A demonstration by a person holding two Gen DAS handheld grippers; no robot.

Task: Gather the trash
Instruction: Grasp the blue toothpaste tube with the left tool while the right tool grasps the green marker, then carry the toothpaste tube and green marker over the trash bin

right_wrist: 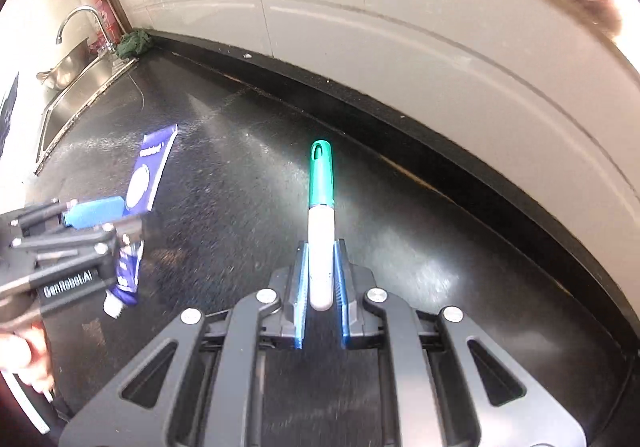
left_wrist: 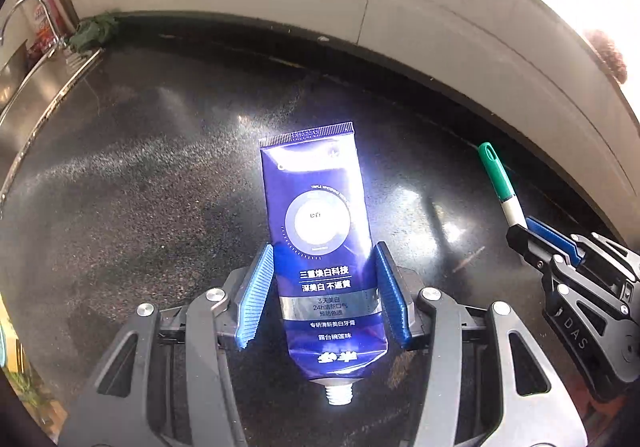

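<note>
My left gripper [left_wrist: 325,259] is shut on a blue toothpaste tube [left_wrist: 320,215] with no cap. The tube's crimped end points forward and its threaded neck points back at the camera. It is held above the black countertop [left_wrist: 160,187]. My right gripper [right_wrist: 321,247] is shut on a white marker with a green cap [right_wrist: 321,187], cap pointing forward. In the left wrist view the right gripper [left_wrist: 528,231] and the marker [left_wrist: 498,179] are at the right. In the right wrist view the left gripper [right_wrist: 100,219] and the tube [right_wrist: 150,167] are at the left.
A steel sink [right_wrist: 68,95] with a curved tap [right_wrist: 80,17] is at the far left of the counter. A dark green cloth [right_wrist: 134,41] lies in the back corner. A white tiled wall [right_wrist: 400,27] runs along the counter's back edge.
</note>
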